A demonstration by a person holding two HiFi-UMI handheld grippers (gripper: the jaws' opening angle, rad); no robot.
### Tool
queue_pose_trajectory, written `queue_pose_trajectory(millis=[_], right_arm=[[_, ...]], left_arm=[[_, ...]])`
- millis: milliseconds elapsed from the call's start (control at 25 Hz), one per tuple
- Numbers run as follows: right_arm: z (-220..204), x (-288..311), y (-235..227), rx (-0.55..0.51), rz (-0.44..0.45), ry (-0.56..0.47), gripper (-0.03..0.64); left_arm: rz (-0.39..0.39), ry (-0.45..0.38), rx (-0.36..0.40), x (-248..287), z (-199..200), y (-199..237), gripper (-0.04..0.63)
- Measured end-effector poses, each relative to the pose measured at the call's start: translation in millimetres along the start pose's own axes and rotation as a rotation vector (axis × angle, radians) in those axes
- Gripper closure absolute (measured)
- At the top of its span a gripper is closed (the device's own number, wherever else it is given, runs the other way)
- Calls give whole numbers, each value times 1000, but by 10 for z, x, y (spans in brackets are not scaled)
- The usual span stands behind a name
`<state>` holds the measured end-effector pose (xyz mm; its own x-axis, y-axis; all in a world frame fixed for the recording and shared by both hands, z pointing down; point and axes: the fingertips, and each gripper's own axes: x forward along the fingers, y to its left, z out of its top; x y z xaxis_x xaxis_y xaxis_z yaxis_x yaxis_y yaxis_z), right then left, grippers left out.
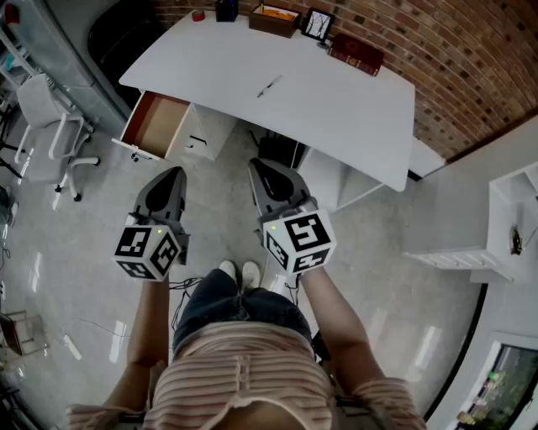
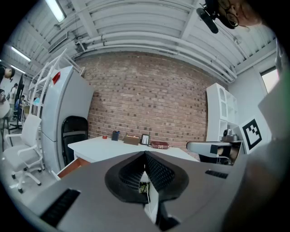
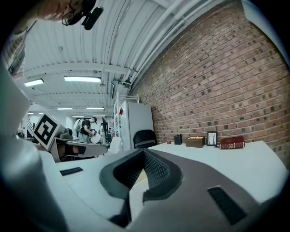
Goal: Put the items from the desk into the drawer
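Observation:
A white desk [image 1: 336, 101] stands ahead of me, with its wooden drawer [image 1: 155, 124] pulled open at the left end. On the desktop lie a pen [image 1: 269, 86], a red book [image 1: 356, 54], a small picture frame [image 1: 318, 25], a wooden box [image 1: 275, 18], a dark cup [image 1: 226, 10] and a small red thing [image 1: 197, 15]. My left gripper [image 1: 176, 171] and right gripper [image 1: 256, 165] hang side by side short of the desk, both shut and empty. The left gripper view shows its jaws [image 2: 145, 154] meeting, with the book [image 2: 159, 145] far off. The right gripper [image 3: 144, 152] has nothing in its closed jaws.
A white office chair [image 1: 46, 126] stands left of the drawer and a black chair [image 2: 74, 131] beyond the desk's left end. A brick wall [image 1: 437, 50] backs the desk. White shelving [image 1: 496, 243] is at the right. Open compartments [image 1: 336, 180] sit under the desk.

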<state>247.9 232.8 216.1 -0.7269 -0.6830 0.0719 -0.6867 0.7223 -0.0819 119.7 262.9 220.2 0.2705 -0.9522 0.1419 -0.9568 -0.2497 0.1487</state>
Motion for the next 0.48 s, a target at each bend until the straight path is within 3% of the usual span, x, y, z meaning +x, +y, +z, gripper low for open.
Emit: queue_pose_trajectory(millis=[480], right_arm=[[-34, 47, -29, -14, 13, 4, 600]], left_arm=[[15, 2, -2, 22, -49, 32, 586]])
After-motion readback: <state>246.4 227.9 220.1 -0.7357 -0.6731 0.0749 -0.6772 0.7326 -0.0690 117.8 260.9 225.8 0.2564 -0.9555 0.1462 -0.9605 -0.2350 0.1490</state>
